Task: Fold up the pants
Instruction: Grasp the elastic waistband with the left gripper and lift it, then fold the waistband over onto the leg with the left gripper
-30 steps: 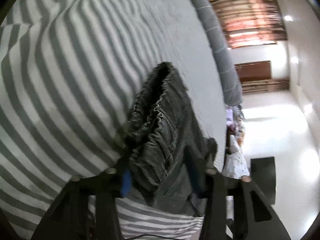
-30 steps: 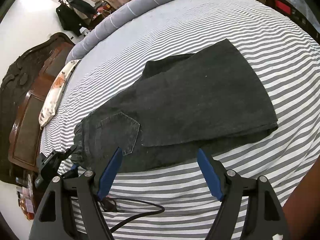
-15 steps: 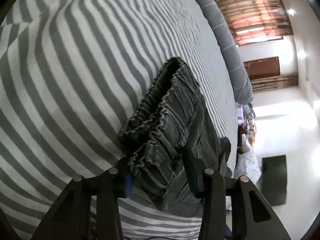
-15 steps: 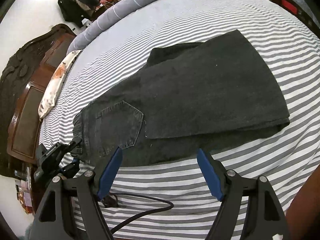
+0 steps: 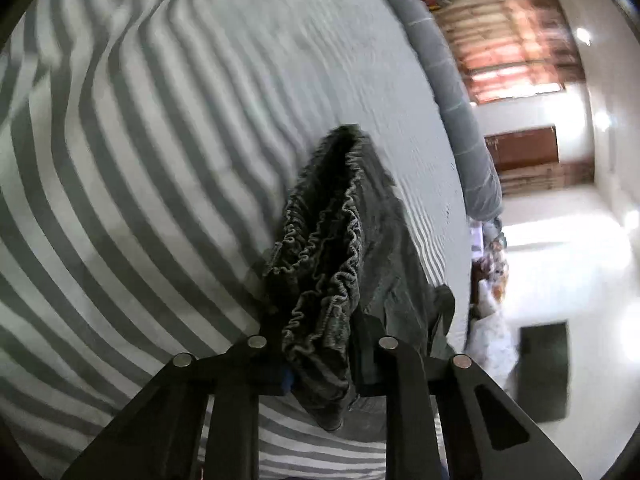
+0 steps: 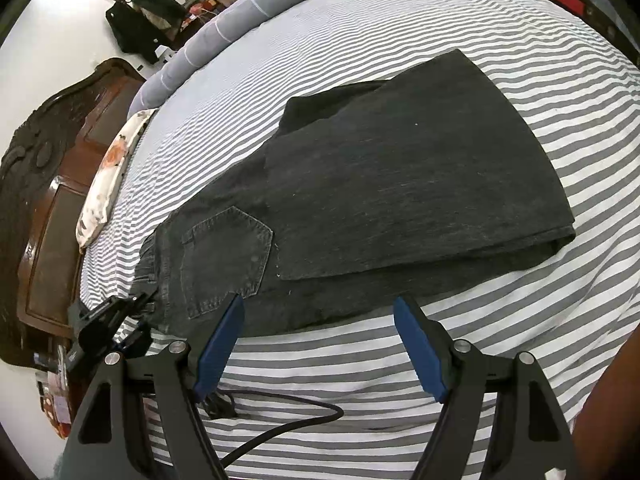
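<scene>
— Since a second ago the left claw (image 5: 320,364) has pinched in tighter; now it is clenched on the gathered waistband, lifted slightly off the bed (image 6: 400,24).
— And the pants (image 6: 400,184)?
— Spread across the striped bed, legs already doubled over the seat. My guess: the waist end goes over next, carried toward the folded legs.
— Right claw (image 6: 320,356)?
— Released, jaws wide, hovering just short of the near edge of the pants, touching nothing.
— Anything in the way?
— A bolster (image 6: 256,4) and a pillow (image 6: 108,184) lie well apart. A black cable (image 6: 288,428) trails under the right claw and could snag.
</scene>
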Demonstrator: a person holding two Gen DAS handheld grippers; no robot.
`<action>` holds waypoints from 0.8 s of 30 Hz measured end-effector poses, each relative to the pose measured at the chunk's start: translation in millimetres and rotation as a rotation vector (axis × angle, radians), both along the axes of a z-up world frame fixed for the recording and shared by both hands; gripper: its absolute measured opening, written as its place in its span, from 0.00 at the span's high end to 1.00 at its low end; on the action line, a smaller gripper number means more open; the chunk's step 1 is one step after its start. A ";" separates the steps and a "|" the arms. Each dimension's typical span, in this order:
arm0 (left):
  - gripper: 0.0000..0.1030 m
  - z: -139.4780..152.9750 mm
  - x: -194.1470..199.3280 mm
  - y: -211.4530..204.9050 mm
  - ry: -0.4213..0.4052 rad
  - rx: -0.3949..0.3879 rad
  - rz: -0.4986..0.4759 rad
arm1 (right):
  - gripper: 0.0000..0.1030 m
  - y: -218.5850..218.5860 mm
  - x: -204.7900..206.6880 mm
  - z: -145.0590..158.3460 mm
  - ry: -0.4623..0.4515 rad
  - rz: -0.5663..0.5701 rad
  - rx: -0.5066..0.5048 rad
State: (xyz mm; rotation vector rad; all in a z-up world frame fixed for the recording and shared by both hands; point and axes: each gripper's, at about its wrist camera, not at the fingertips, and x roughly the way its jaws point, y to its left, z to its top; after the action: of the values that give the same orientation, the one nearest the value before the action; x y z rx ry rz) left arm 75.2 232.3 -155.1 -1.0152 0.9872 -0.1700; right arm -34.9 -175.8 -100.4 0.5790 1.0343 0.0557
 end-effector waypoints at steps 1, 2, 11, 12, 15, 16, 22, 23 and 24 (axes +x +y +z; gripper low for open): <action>0.81 8.4 -0.7 -5.3 -0.022 0.028 -0.009 | 0.27 -1.6 0.5 0.1 -0.004 0.000 0.006; 0.81 17.4 -1.4 -9.8 -0.044 0.050 -0.019 | 0.27 -2.9 0.4 0.3 -0.008 -0.002 0.009; 0.82 87.5 7.0 -62.7 -0.175 0.176 -0.139 | 0.27 -32.3 0.1 5.0 -0.057 -0.041 0.074; 0.82 94.8 8.2 -69.5 -0.187 0.188 -0.154 | 0.27 -37.4 -0.5 5.8 -0.065 -0.050 0.082; 0.82 119.5 13.4 -97.5 -0.227 0.228 -0.205 | 0.27 -58.2 -3.6 6.9 -0.083 -0.085 0.106; 0.82 129.9 16.2 -112.4 -0.246 0.242 -0.231 | 0.27 -66.7 -5.5 7.1 -0.090 -0.098 0.115; 0.82 168.8 28.5 -199.5 -0.322 0.283 -0.392 | 0.27 -112.1 -16.8 7.5 -0.096 -0.168 0.087; 0.82 171.8 31.0 -218.4 -0.330 0.284 -0.429 | 0.27 -119.0 -18.4 8.1 -0.098 -0.175 0.071; 0.83 173.9 33.4 -233.8 -0.333 0.285 -0.457 | 0.27 -126.0 -20.8 7.9 -0.102 -0.182 0.061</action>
State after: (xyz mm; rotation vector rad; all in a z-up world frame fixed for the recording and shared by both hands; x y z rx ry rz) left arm 108.6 -1.5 18.9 -0.4689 0.8916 -0.5427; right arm -55.7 -301.8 -92.5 0.7165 0.8803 -0.0434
